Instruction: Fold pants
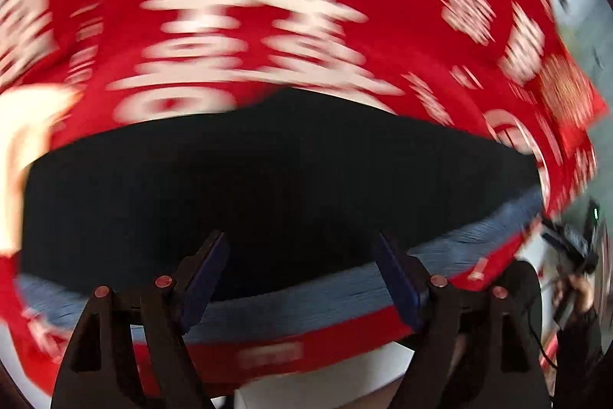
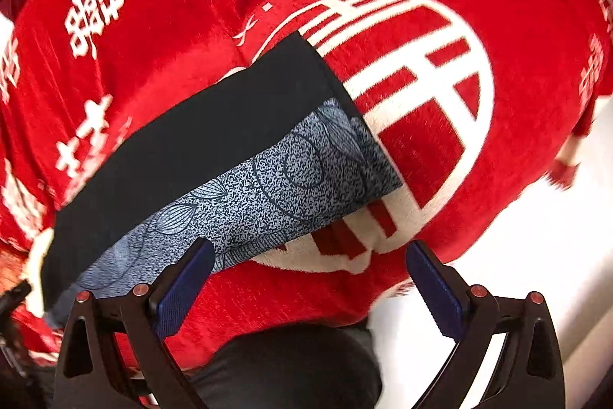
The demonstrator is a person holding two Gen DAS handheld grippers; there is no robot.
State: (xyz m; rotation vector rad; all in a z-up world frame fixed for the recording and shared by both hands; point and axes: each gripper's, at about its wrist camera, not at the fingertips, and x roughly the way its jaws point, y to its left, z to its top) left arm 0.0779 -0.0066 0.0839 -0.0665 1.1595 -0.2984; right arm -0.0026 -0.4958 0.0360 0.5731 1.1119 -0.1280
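Pants (image 1: 268, 179) motion-blurred, left end cropped

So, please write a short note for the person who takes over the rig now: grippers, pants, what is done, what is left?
Left gripper: open, holds nothing, above the pants.
Right gripper: open, holds nothing, off the near end of the pants.
Pants: flat on the red blanket, dark layer folded over the grey patterned layer, whose strip shows along the near edge.
Done: it looks like one lengthwise fold.
Left: probably fold end to end, then smooth.
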